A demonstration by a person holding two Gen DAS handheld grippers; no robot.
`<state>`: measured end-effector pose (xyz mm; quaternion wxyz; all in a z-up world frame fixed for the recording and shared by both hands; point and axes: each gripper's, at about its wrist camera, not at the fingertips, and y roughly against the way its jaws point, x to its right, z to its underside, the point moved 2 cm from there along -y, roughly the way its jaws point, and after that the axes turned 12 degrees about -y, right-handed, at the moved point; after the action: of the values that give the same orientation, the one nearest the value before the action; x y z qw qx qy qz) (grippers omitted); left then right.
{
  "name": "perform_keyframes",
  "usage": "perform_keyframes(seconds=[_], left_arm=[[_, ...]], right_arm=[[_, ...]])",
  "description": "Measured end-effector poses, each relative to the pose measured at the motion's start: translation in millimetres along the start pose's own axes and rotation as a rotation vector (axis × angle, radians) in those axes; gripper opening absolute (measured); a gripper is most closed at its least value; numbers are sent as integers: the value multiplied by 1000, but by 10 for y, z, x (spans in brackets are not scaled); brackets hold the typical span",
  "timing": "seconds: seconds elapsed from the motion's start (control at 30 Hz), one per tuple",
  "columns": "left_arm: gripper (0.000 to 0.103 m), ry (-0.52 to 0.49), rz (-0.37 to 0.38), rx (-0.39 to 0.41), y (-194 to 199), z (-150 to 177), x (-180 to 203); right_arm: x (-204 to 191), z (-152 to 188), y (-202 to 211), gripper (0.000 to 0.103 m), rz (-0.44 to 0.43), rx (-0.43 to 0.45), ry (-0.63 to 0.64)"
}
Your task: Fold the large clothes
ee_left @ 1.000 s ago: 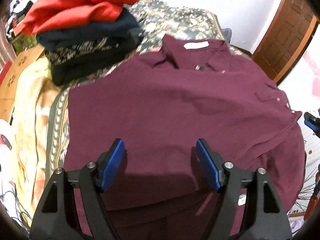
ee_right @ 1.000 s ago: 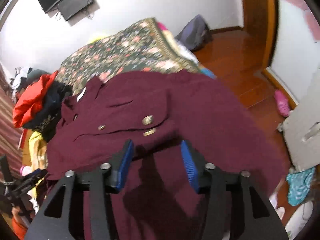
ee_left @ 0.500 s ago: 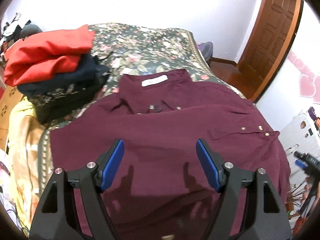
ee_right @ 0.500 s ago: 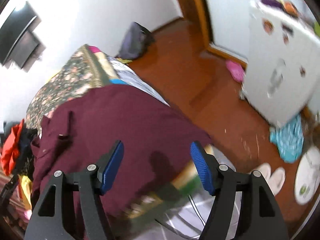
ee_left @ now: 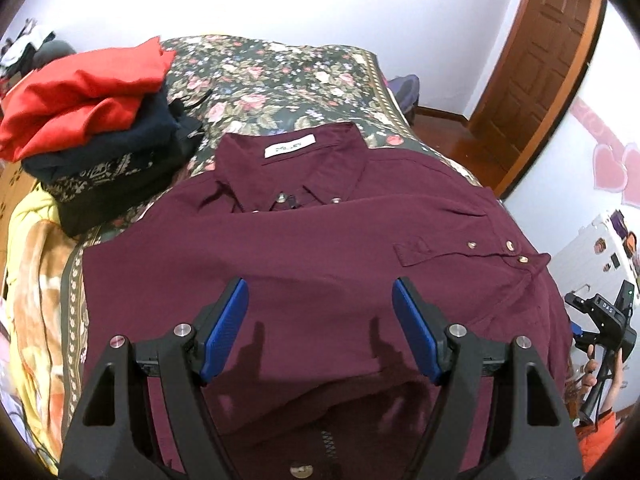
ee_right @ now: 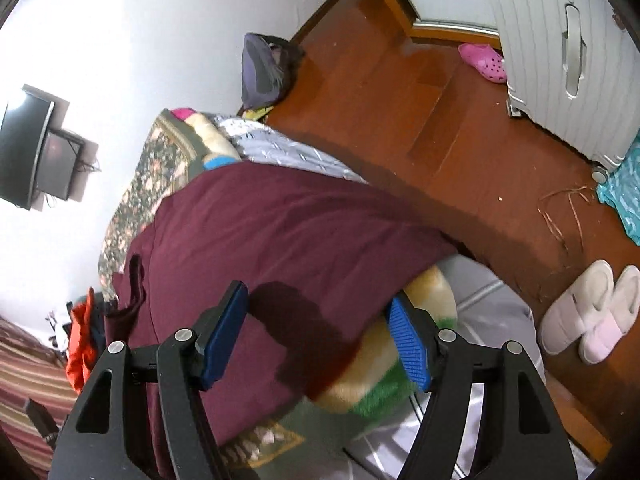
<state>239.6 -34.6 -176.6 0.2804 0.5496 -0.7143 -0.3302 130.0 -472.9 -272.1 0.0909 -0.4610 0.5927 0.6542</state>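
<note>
- Maroon shirt spread flat on bed, collar at 12 o'clock, white label showing inside it.
- Buttoned cuff folded across chest, toward 3 o'clock in left view.
- Left claw released, blue pads wide apart, hovering above lower shirt; nothing between the pads, shadows cast on cloth below.
- Right claw released, pads apart, over shirt edge where it hangs off bed's side; cloth lies under the gap, unclamped as far as can be told.
- Same claw also seen from left view at 3 o'clock, black body gripped by a hand.
- Stack of folded clothes at 10 o'clock on bed: red on top, dark navy under it, patterned black at bottom; near shirt's shoulder, apart from it.
- Yellow blanket at 9 o'clock, along bed's edge.
- Wooden door at 2 o'clock in left view.
- In right view: pale slippers at 3 o'clock on wood floor, pink clog at 1 o'clock beside a white cabinet, grey bag at 12 o'clock against wall, screen at 9 o'clock.
</note>
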Motion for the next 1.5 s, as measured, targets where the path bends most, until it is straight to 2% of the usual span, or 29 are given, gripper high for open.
perform_keyframes(seconds=[0.13, 0.23, 0.37, 0.43, 0.53, 0.7, 0.83, 0.97, 1.1, 1.2, 1.33, 1.4, 1.5], left_arm=[[73, 38, -4, -7, -6, 55, -110], [73, 61, 9, 1, 36, 95, -172], [73, 76, 2, 26, 141, 137, -276], [73, 78, -12, 35, 186, 160, -331], [73, 91, -9, 46, 244, 205, -432], [73, 100, -6, 60, 306, 293, -561], [73, 98, -4, 74, 363, 351, -625], [73, 106, -1, 86, 420, 415, -686], [73, 116, -5, 91, 453, 470, -743], [73, 123, -3, 82, 444, 501, -763], [73, 121, -3, 64, 411, 537, -749], [73, 116, -5, 56, 389, 540, -724], [73, 110, -5, 44, 355, 532, -680]], right_arm=[[25, -137, -116, 49, 15, 17, -20], [89, -251, -239, 39, 62, 24, -70], [-7, -327, -266, 17, 109, 28, -68], [-173, -334, -173, 11, 138, 66, -4], [-515, -306, 74, 7, 123, 140, 117], [-1266, -54, 562, 7, 9, 226, 314], [-1943, 378, 833, 7, -99, 256, 515], [-2367, 841, 857, 7, -188, 196, 671], [-2511, 1360, 604, 7, -203, 73, 796], [-2438, 1683, 171, 7, -152, -43, 858], [-2231, 1973, -254, 7, -68, -180, 865], [-2130, 2023, -354, 8, -40, -209, 858], [-2097, 2031, -260, 10, -29, -203, 883]])
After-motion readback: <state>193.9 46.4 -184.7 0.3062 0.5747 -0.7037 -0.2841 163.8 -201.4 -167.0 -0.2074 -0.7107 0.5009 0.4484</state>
